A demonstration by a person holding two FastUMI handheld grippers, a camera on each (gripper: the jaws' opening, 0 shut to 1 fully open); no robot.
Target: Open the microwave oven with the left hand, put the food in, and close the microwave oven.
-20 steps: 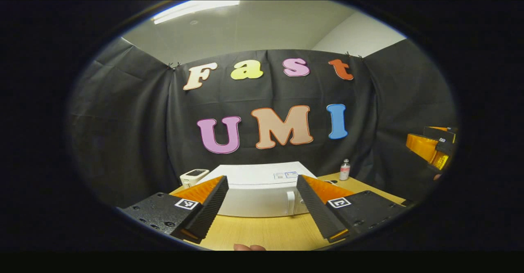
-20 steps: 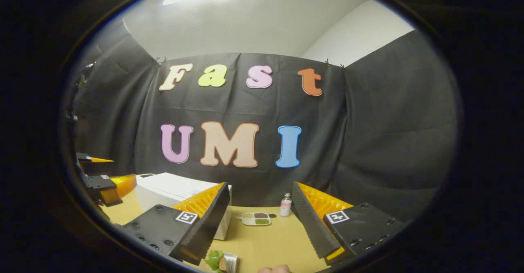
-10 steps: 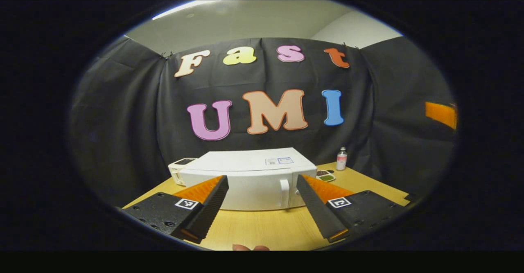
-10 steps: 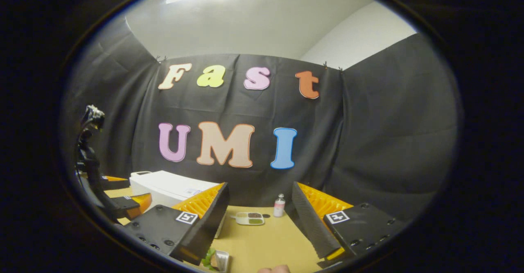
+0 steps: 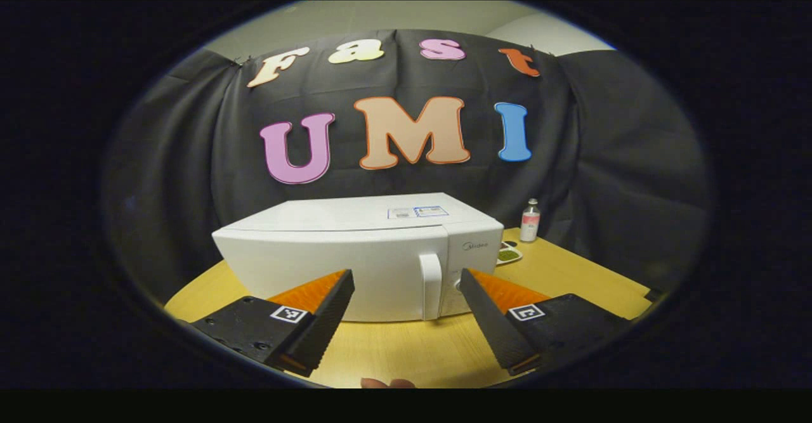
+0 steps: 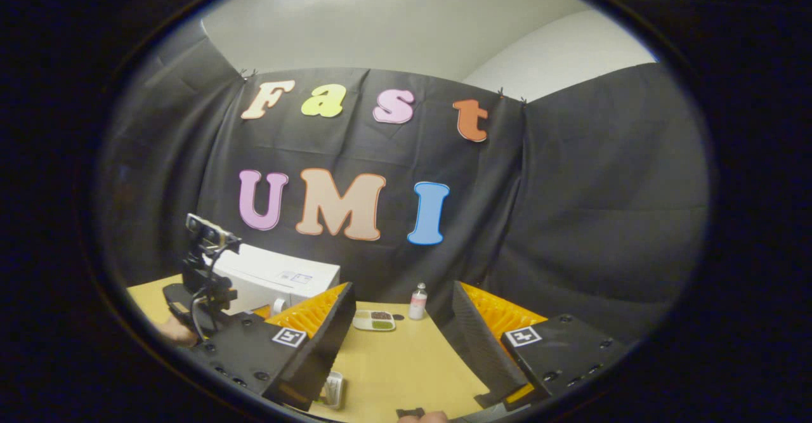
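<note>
**Left gripper closed in on the microwave**

Over the last second the left gripper (image 5: 406, 312) had advanced toward the microwave oven (image 5: 355, 252), which grew much larger in the left gripper view. Its fingers stood wide apart, holding nothing, framing the door handle (image 5: 430, 285); the door was shut. The oven sat on the wooden table (image 5: 412, 353). The right gripper (image 6: 403, 340) also gaped empty, over the table near a small food tray (image 6: 374, 320) and a bottle (image 6: 417, 301).

Left gripper view: near, facing microwave (image 5: 355, 255) front. Right gripper view: farther right, facing far wall. Shared: microwave (image 6: 273, 280), bottle (image 5: 530, 220) (image 6: 417, 301).
</note>
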